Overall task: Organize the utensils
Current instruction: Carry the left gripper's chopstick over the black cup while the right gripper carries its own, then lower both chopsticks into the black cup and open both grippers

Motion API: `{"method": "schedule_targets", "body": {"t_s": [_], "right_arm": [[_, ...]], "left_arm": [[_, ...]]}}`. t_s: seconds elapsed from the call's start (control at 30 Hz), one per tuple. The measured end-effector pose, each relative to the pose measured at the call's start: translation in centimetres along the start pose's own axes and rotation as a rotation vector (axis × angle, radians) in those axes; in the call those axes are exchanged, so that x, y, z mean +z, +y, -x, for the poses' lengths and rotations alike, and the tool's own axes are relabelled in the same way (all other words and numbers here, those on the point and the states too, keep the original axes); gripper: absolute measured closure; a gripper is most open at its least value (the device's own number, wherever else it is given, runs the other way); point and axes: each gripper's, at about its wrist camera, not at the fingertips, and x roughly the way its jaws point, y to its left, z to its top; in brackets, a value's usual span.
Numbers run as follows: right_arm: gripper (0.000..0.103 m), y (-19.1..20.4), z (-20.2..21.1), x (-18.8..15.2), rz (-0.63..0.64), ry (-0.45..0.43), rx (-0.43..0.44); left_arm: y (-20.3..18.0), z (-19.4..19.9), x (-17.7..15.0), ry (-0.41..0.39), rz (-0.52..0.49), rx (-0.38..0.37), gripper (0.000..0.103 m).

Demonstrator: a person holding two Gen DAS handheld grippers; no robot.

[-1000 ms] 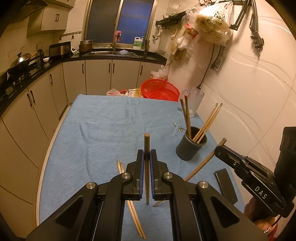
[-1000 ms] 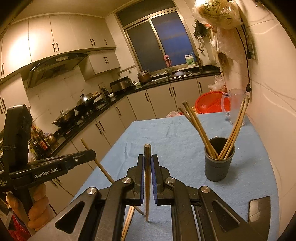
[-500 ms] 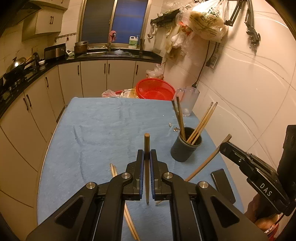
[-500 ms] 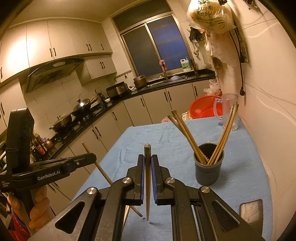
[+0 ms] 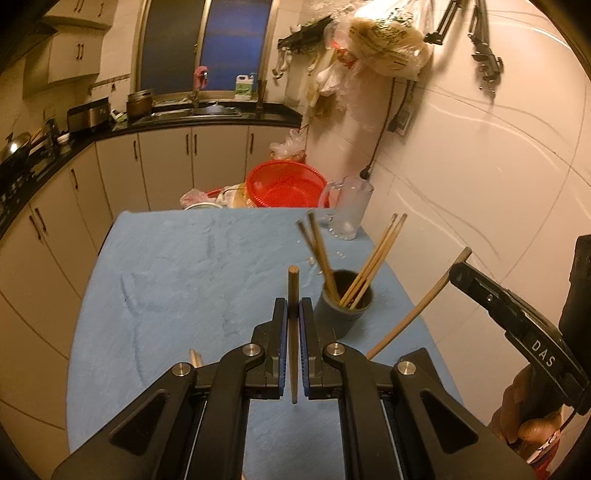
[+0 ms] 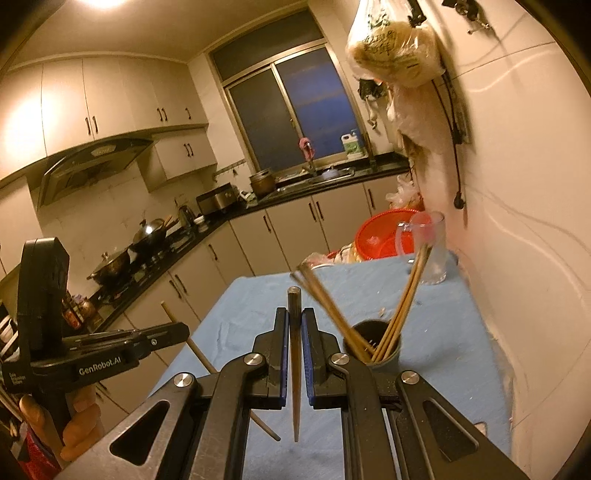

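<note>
both grippers, left gripper (image 5: 293,314) and right gripper (image 6: 294,325), have jaws clenched on one upright chopstick each, near the cup (image 5: 345,304).

"DAS" on right gripper (image 5: 458,275), "GenRobot.AI" on left gripper (image 6: 184,332)

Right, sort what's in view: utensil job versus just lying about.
Job:
- left gripper and its chopstick
- right gripper and its chopstick
- dark cup holding chopsticks
- loose chopsticks on the blue cloth

Lying about:
- red basket
- glass mug
- hanging bag
</note>
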Motion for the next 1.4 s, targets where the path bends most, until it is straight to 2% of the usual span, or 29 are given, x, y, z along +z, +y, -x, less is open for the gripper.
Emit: {"method": "schedule_targets", "body": {"t_s": [0.2, 0.57, 0.8, 0.9, 1.13, 1.4], "right_arm": [[0.095, -1.1, 0.9, 2.2, 0.005, -0.039, -0.026], [0.095, -3.0, 0.5, 6.7, -0.006, -0.106, -0.065], [0.095, -4.6, -0.9, 9.0, 0.004, -0.128, -0.103], [0.095, -5.3, -2.3, 8.7, 0.003, -0.105, -0.111], [0.095, -7.2, -6.0, 6.6, -0.025, -0.016, -0.114], [0.095, -8.5, -8.5, 4.2, -0.056, 0.058, -0.123]], "left_arm": [[-2.2, -0.1, 2.3, -0.026, -0.034, -0.023, 0.097], [-4.6, -1.2, 8.2, -0.083, -0.031, -0.062, 0.097], [-6.0, -4.0, 10.8, -0.092, -0.033, -0.086, 0.097], [-6.1, -5.9, 10.9, -0.076, -0.028, -0.092, 0.097], [-5.7, -10.9, 9.1, 0.018, -0.019, -0.085, 0.097], [-5.1, -12.7, 7.1, 0.043, -0.028, -0.051, 0.097]]}}
